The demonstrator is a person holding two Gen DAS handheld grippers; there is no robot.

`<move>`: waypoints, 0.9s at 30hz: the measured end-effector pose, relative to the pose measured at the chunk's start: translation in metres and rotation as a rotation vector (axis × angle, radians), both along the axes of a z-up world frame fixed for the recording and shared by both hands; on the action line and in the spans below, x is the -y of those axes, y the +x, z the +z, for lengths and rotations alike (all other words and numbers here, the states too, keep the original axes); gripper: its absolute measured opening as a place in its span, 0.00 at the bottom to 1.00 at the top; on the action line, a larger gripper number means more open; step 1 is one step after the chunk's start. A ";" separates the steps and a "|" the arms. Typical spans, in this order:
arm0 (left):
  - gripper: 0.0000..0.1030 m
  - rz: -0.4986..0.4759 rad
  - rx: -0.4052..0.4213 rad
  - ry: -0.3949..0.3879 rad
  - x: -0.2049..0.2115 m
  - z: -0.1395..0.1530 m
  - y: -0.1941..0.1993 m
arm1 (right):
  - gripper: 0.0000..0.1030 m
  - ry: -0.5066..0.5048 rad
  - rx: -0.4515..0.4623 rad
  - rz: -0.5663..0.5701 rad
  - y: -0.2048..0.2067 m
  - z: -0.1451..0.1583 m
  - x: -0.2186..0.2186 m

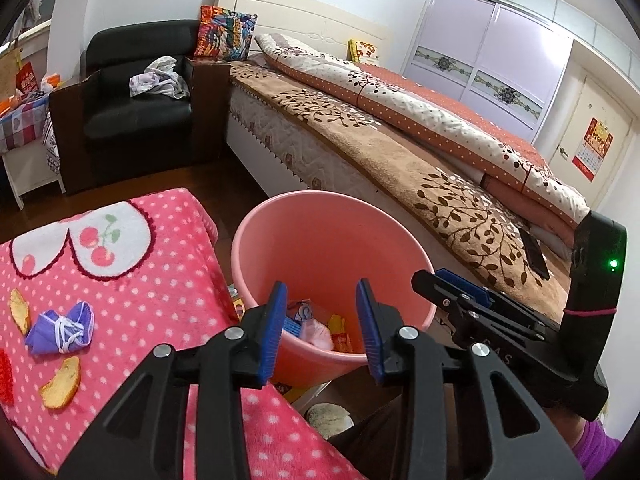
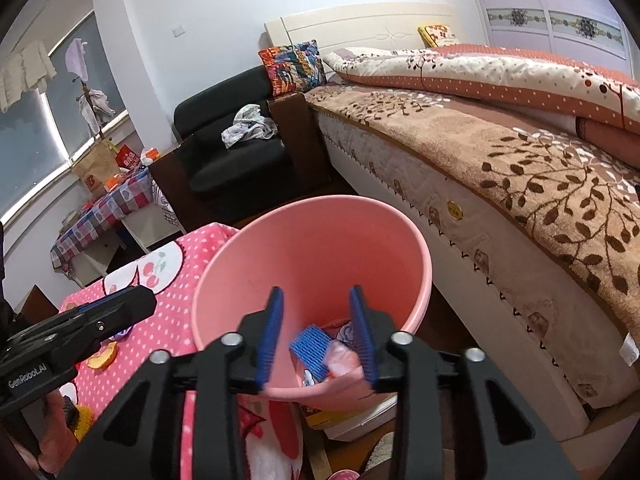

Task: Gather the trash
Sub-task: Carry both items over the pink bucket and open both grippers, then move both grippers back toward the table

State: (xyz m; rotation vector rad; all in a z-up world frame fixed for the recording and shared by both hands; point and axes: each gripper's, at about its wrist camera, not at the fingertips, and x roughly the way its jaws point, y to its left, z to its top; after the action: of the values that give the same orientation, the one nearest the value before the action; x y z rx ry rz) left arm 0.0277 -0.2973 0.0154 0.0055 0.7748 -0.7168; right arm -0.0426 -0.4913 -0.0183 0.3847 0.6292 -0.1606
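A pink bucket stands between the pink dotted table and the bed, with several pieces of trash inside: a blue pack, pink wrapper, yellow wrapper. My left gripper is open and empty over the bucket's near rim. My right gripper is open and empty above the bucket; it also shows in the left wrist view. On the table lie a crumpled purple mask and two orange peel pieces.
A bed with a brown leaf blanket runs along the right. A black armchair with clothes stands behind. A phone lies on the bed. A side table with clutter is far left. Boxes sit on the floor under the bucket.
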 end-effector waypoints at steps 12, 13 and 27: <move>0.35 0.064 0.042 -0.008 -0.032 0.012 -0.015 | 0.50 -0.041 0.045 0.055 -0.013 0.019 -0.032; 0.35 0.069 0.043 -0.009 -0.035 0.013 -0.016 | 0.50 -0.043 0.050 0.062 -0.014 0.021 -0.036; 0.35 0.174 0.077 0.027 -0.101 0.023 -0.040 | 0.54 -0.058 0.090 0.194 -0.031 0.036 -0.104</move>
State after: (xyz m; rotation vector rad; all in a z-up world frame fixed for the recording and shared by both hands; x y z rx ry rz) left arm -0.0120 -0.1966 0.0381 -0.0097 0.7021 -0.5376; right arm -0.0734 -0.3873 0.0181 0.2718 0.5681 0.0234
